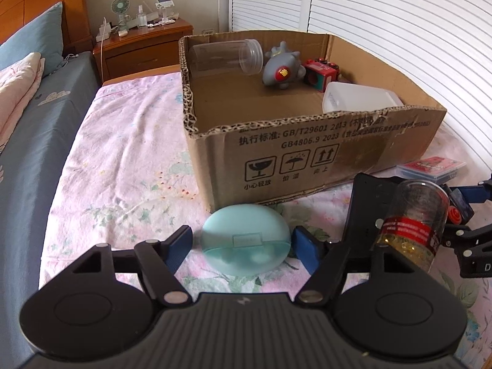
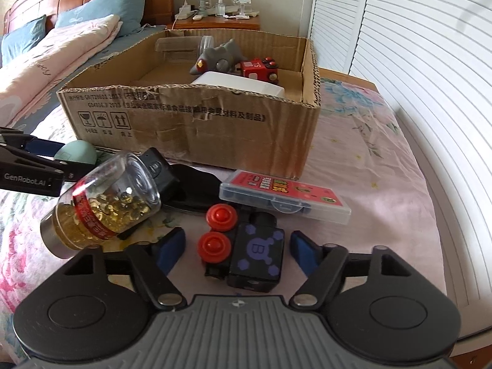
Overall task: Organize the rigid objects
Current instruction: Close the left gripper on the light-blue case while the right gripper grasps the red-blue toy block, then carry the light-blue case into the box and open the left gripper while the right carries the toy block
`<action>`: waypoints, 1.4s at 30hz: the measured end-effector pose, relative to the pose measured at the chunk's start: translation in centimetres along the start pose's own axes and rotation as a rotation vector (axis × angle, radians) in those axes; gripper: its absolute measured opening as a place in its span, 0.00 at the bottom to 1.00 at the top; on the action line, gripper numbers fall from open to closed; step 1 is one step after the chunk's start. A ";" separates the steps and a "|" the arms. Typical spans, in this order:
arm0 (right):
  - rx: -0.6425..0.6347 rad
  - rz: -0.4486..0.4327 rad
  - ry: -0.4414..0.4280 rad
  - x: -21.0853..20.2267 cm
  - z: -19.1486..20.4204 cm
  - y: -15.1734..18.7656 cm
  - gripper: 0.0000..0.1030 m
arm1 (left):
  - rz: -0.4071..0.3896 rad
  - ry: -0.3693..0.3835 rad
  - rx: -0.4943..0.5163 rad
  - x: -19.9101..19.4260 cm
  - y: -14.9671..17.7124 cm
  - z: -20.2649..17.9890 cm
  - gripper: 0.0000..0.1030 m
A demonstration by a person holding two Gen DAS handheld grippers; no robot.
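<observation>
Jaws astride smooth mint oval case (image 1: pixel 246 240)

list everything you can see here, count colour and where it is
cardboard box: 1, brown, on the bed cover
clear jar: 1, see-through, lying in the box, back corner
shark toy: 1, grey, in the box
red cube: 1, red, in the box beside the shark toy
white container: 1, white, in the box by the front wall
teal case: 1, pale teal, in front of the box
capsule bottle: 1, clear with red band, tilted on the bed
black device: 1, black, behind the bottle
black cube: 1, black, two red knobs
card case: 1, clear with red cards, before the box
nightstand: 1, wooden, with fan
left gripper: jaws either side of the teal case
right gripper: jaws either side of the black cube
</observation>
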State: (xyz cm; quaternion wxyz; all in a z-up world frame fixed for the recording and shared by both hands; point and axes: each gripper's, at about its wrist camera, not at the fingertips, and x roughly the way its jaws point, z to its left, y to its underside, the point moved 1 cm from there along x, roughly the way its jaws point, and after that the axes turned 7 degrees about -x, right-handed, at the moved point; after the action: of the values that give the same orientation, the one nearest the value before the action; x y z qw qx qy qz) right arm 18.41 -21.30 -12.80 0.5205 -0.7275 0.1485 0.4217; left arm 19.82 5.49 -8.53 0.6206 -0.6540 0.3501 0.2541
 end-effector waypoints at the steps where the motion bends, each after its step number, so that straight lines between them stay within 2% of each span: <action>1: -0.002 -0.001 0.000 -0.1 0.1 -0.1 0.68 | 0.000 0.003 0.002 0.0 0.0 0.0 0.69; 7: 0.005 0.001 0.013 -0.1 0.3 -0.4 0.55 | -0.010 0.004 0.005 -0.1 0.1 -0.3 0.66; 9: -0.003 0.004 0.015 -0.1 0.4 -0.4 0.54 | -0.020 0.003 0.005 -0.2 0.3 -0.4 0.59; 10: -0.009 0.004 0.019 -0.2 0.5 -0.4 0.54 | -0.021 0.007 0.009 -0.2 0.3 -0.5 0.59; 23: -0.057 0.021 -0.016 -1.7 0.4 -0.3 0.54 | 0.043 0.050 0.101 -1.1 0.3 -0.2 0.59; 33: -0.104 0.004 -0.028 -3.8 0.4 -0.5 0.54 | 0.035 0.064 0.158 -2.8 0.0 -0.3 0.58; 42: -0.146 -0.027 -0.048 -5.3 0.0 -1.8 0.54 | 0.037 0.125 0.204 -5.5 -1.6 -1.0 0.58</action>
State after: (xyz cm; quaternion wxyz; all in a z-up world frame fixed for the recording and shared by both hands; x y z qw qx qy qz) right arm 16.40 -21.78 -7.58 0.4752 -0.7549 0.0952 0.4418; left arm 17.53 5.29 -3.15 0.6560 -0.5954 0.4243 0.1872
